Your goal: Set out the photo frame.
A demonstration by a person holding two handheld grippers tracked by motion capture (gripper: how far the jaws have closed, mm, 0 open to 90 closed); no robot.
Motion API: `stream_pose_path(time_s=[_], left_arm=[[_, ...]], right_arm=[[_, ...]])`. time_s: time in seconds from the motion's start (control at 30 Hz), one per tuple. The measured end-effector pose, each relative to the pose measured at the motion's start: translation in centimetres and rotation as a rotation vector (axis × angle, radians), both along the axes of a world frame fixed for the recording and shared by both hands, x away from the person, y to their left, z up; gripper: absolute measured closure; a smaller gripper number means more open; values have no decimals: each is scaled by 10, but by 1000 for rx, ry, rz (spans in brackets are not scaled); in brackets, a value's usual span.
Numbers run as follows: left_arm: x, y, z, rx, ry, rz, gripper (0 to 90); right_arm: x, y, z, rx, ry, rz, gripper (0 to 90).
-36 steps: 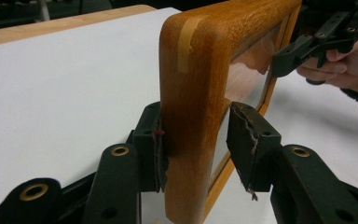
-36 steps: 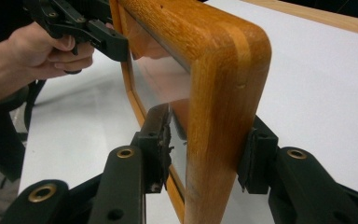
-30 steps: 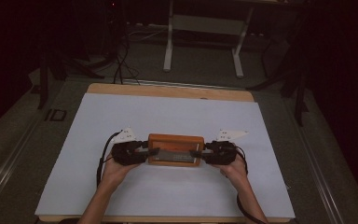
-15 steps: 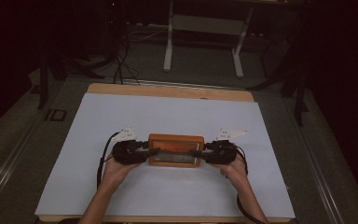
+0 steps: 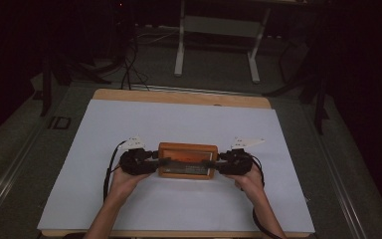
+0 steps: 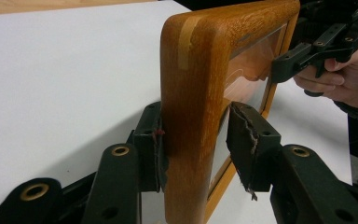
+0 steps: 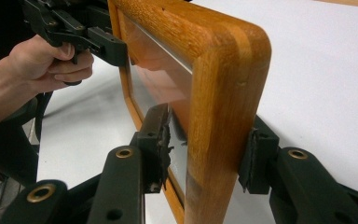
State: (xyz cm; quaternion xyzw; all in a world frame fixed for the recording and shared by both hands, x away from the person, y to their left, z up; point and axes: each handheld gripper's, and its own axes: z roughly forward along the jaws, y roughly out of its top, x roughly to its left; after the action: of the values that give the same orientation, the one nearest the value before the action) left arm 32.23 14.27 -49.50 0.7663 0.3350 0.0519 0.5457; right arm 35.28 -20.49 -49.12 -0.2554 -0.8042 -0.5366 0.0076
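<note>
**Frame held at both ends**

A wooden frame (image 5: 187, 160) with a glass front is standing on edge on the white table (image 5: 79, 164), near the person and about midway across. The left gripper (image 5: 151, 163) is clamping its left end, one pad (image 6: 156, 156) pressing the back and the other sitting at the glass side. The right gripper (image 5: 222, 163) is clamping the right end the same way. Both hands (image 5: 124, 180) are reaching in from the near edge.
</note>
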Motion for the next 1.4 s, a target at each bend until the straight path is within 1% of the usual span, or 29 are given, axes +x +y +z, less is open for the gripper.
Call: stream_pose_path(time_s=[0.4,0.47,0.6,1.03,1.23,1.4], left_arm=[[2,0,-3,-3,29,2,583],[3,0,-4,-11,40,3,583],[4,0,-5,-13,56,4,582],[8,0,-11,-24,86,16,579],[10,0,-13,-24,89,21,577],[12,-1,-16,-21,91,29,574]], right_arm=[[1,0,-3,0,32,-2,592],[2,0,-3,-1,39,-3,592],[3,-1,-4,-4,50,-5,592],[6,0,-10,-8,89,-15,591],[8,1,-12,-8,103,-26,588],[9,1,-15,-10,105,-30,586]])
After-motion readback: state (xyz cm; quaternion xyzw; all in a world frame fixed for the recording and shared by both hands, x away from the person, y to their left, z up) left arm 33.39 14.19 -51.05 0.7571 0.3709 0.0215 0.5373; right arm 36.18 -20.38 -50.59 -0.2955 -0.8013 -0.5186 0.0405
